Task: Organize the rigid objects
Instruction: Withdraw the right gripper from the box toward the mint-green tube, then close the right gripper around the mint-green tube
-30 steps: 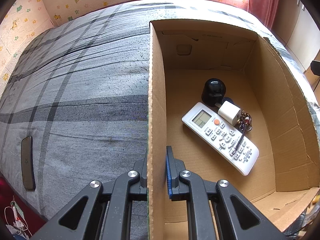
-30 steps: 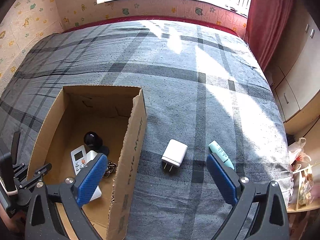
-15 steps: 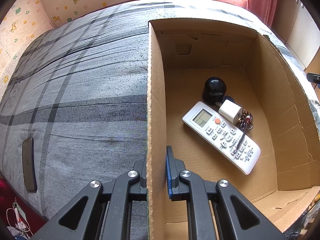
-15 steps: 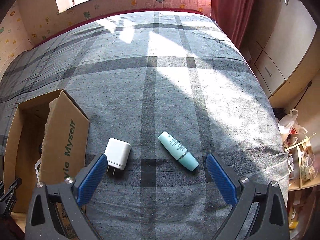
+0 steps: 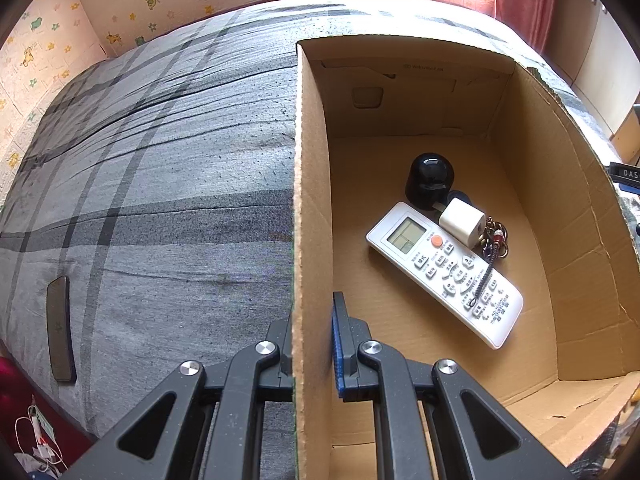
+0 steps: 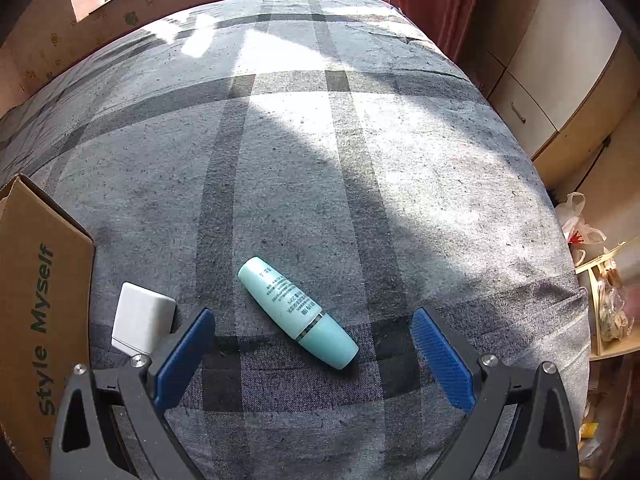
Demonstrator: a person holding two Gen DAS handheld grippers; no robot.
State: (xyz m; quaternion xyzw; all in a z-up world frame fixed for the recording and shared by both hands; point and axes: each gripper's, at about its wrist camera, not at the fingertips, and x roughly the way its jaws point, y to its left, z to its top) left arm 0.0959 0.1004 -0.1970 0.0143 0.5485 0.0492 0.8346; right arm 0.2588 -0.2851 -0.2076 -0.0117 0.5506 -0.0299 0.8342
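left wrist view — left gripper (image 5: 312, 344): jaws pinched hard on the near wall of the cardboard box (image 5: 310, 200), one finger outside, the blue pad inside. So it's just steadying the box on the grey plaid bed cover (image 5: 160, 200).
left wrist view — already in the box: white AC remote (image 5: 444, 272), a small white plug cube (image 5: 462, 222) leaning on it, a black dome-shaped thing (image 5: 430, 178) and a keyring with a coiled cord (image 5: 494, 242).
left wrist view — risk: the clamped wall is thin card. If that hand twists or pulls, I'd guess the wall bends or the whole box slides on the soft cover.
left wrist view — writing: faint print on the far inner wall and button labels on the remote, too small for me to read.
right wrist view — right gripper (image 6: 312, 346): jaws spread wide, nothing in them, hovering over the mint-green tube (image 6: 298, 312), which lies diagonally on the bed cover between the two blue pads.
right wrist view — white charger (image 6: 142, 322): just beside the left finger, near the box's outer wall.
right wrist view — risk: the tube is round and lies askew to the pads, so closing on it could roll or squirt it away; the left finger could also bump the charger on the way down.
right wrist view — writing: "Style Myself" in green on the box side; the tube has dark print, not legible.
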